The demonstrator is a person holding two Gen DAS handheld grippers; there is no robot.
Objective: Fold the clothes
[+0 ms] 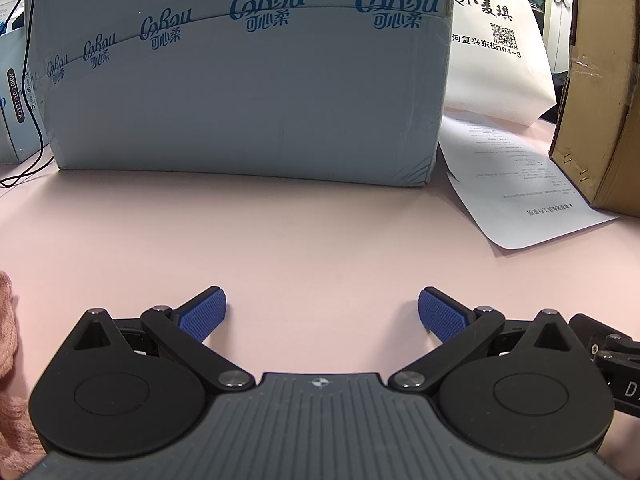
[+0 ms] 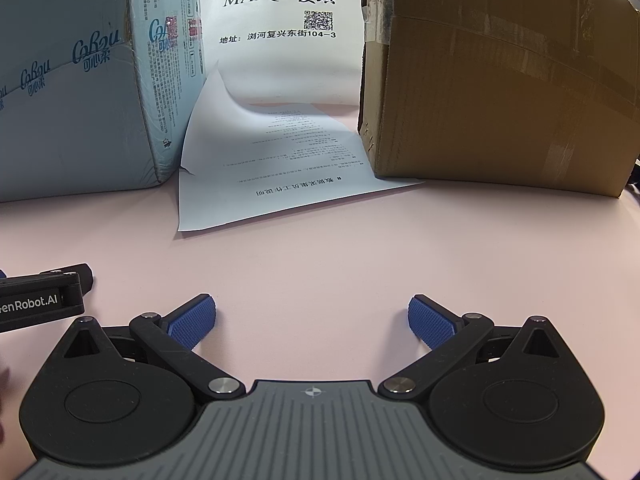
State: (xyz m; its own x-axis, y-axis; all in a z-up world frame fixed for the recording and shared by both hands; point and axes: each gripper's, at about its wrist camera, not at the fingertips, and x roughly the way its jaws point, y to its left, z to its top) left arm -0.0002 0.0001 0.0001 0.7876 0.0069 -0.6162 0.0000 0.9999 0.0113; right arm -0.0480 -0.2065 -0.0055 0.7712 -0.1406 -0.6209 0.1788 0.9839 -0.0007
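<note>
Fingers spread wide: we see the left hand-held gripper (image 1: pixel 322 312) with its blue ribbed pads (image 1: pixel 204 314) far apart, nothing between them, only bare pink desk (image 1: pixel 312 240) beyond the tips. Whether the pads touch the desk we cannot tell. The right hand-held gripper (image 2: pixel 312 318) stands the same way, jaws fully parted and holding nothing, its pads (image 2: pixel 432 322) over the same pink surface. Part of the left tool shows at the left edge of the right wrist view, just beside the right one.

We find the clothing only as a pinkish knitted garment (image 1: pixel 10 360) at the far left edge of the left wrist view, beside the left tool's body and mostly out of frame.

Ahead stand a pale blue tissue carton (image 1: pixel 248 80), a printed paper sheet (image 2: pixel 288 172) flat on the desk, a white bag (image 2: pixel 280 20) and a brown cardboard box (image 2: pixel 500 92).
</note>
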